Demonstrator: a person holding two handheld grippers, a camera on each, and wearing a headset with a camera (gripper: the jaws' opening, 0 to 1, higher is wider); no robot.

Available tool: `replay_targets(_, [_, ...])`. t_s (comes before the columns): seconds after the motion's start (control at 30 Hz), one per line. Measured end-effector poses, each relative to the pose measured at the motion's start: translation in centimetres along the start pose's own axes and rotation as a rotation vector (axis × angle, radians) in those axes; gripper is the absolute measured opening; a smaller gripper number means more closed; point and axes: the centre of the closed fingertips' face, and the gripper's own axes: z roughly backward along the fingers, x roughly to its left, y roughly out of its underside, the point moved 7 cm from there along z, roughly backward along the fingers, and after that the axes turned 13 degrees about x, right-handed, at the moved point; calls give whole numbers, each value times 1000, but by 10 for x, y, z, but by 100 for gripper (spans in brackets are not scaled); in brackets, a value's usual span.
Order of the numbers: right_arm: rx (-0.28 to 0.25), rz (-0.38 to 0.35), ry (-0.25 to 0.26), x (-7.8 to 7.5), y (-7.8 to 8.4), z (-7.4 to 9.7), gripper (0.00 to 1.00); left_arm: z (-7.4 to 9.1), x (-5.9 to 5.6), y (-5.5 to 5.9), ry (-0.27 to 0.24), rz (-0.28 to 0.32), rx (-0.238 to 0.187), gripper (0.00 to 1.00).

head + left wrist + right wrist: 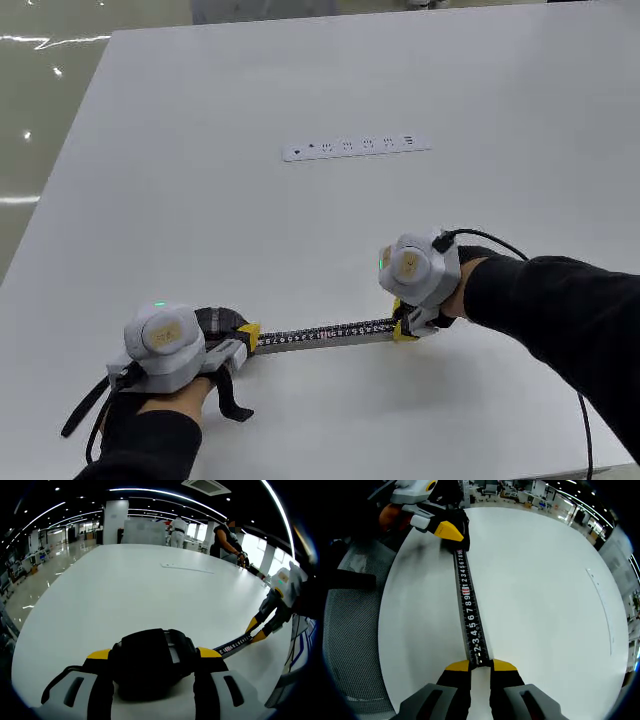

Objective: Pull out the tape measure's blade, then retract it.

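The black tape measure case (218, 324) lies on the white table at the lower left, held between the yellow-tipped jaws of my left gripper (240, 340). In the left gripper view the case (152, 660) sits between the two fingers (98, 656). The dark numbered blade (325, 333) runs out to the right across the table to my right gripper (405, 330), which is shut on its end. In the right gripper view the blade (468, 611) stretches from the jaws (481, 666) up to the case (451, 526), showing about 16 cm.
A white power strip (355, 147) lies flat on the table (300, 230) farther back. A black wrist strap (228, 396) trails from the case toward the front edge. People stand by other benches in the background (227, 537). A grey chair (350, 630) sits beside the table.
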Motion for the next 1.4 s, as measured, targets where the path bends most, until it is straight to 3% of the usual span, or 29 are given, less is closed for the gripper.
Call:
replay_targets(0.83, [-13, 79, 2, 1, -6, -1, 9, 1, -1, 1, -4, 3, -2, 60])
replay_targets(1.4, [-18, 59, -4, 0, -11, -2, 9, 0, -1, 0, -4, 6, 3, 60])
